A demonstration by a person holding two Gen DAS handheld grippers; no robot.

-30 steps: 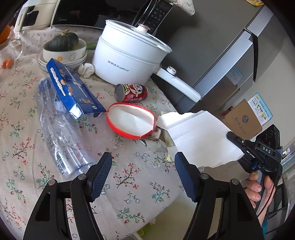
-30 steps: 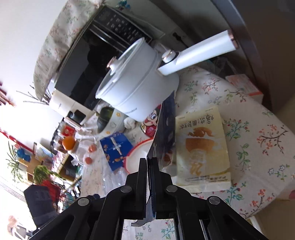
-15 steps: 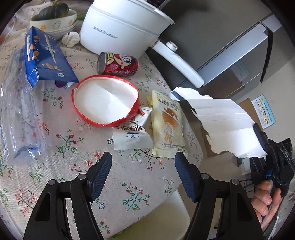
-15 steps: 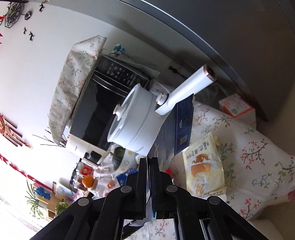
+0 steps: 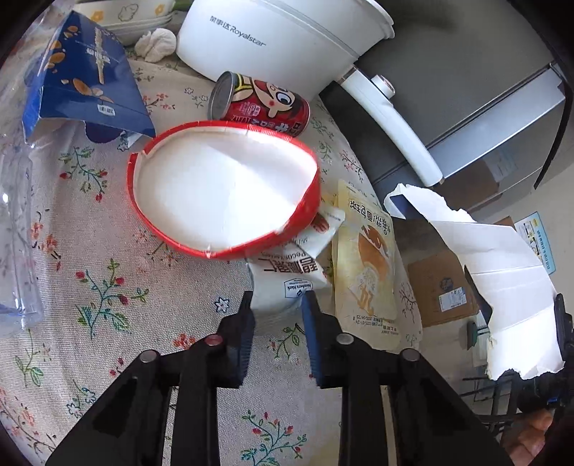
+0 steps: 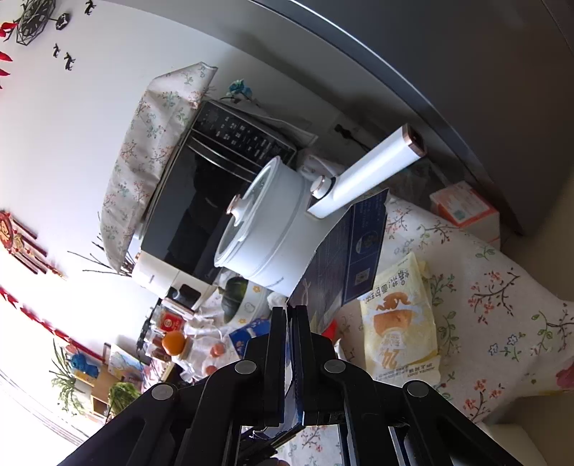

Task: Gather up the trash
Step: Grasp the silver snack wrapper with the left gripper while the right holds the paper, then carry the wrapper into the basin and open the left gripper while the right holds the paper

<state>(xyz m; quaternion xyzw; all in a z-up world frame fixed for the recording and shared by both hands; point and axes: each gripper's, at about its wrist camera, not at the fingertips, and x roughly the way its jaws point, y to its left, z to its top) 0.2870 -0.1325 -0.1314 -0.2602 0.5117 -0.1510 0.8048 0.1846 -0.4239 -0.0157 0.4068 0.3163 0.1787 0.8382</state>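
Both tongs work: left tongs (image 5: 278,306), open a second ago, are closing around the white packet (image 5: 287,274) at 12 o'clock; right tongs (image 6: 291,319) stay clamped on torn cardboard (image 6: 344,258).

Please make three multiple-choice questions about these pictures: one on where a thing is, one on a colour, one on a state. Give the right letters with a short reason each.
1. Where does the drink can lie?
A. between the white pot and the paper bowl
B. inside the paper bowl
C. on the yellow bread bag

2. What colour is the outside rim of the paper bowl?
A. green
B. red
C. black

3. What is the state of the right claw?
A. wide open and empty
B. out of view
C. shut on a torn card sheet

Answers:
1 A: the can lies on its side on the tablecloth, behind the bowl and in front of the white pot.
2 B: the bowl's outer wall is red, its inside white.
3 C: its two fingers press together on the torn card sheet, dark blue on one side.
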